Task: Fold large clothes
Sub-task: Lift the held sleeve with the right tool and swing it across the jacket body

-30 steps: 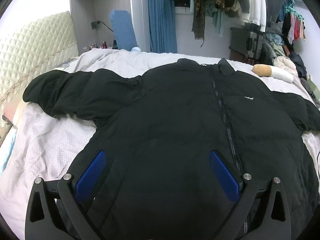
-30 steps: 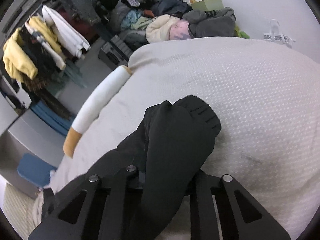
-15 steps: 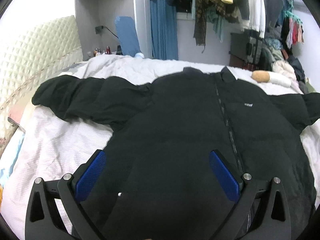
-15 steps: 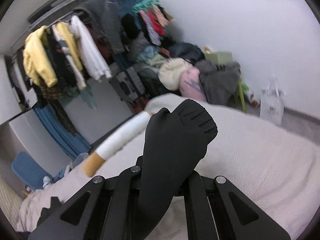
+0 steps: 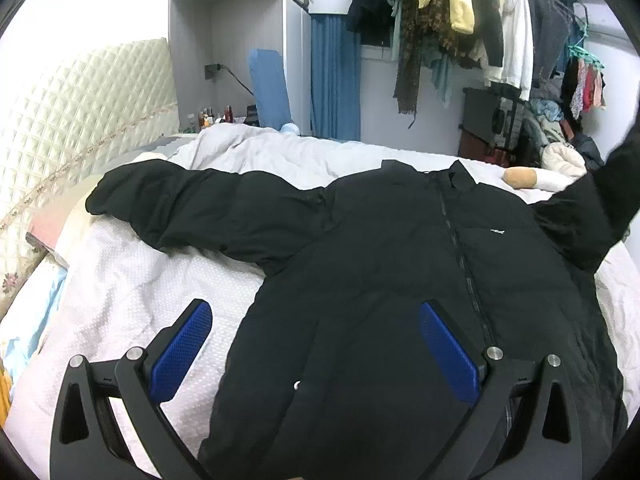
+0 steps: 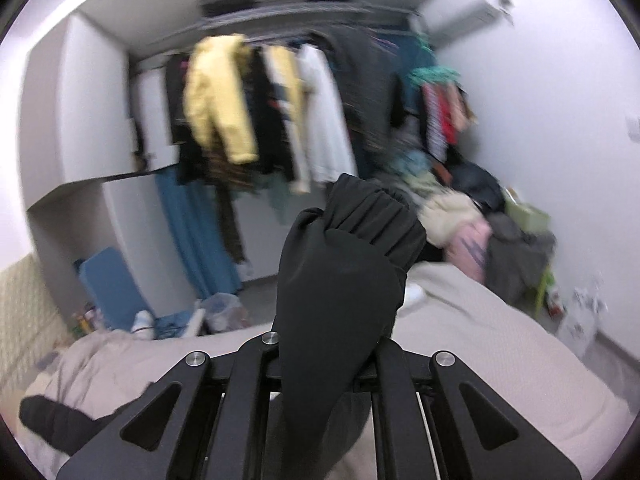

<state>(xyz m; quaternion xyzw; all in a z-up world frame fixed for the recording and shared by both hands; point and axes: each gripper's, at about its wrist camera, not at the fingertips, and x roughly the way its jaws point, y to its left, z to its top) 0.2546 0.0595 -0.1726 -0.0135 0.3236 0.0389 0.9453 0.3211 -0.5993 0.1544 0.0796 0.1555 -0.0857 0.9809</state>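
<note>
A large black puffer jacket [image 5: 400,264] lies front-up on the white bed [image 5: 132,280], zipper closed, its left sleeve [image 5: 192,204] stretched out toward the headboard. My left gripper [image 5: 316,344] is open with blue pads, hovering over the jacket's lower left hem. My right gripper [image 6: 328,352] is shut on the jacket's right sleeve [image 6: 344,276] near the elastic cuff and holds it lifted off the bed; the raised sleeve also shows at the right edge of the left wrist view [image 5: 600,204].
A quilted headboard [image 5: 72,120] stands at the left. A rack of hanging clothes [image 5: 460,28] and a pile of clothes [image 6: 500,232] line the far wall. A long bolster pillow [image 5: 532,178] lies at the bed's far edge.
My right gripper has lifted the right sleeve well up off the bed and swung toward the jacket body. My left gripper has drawn back and shifted left, staying open.
</note>
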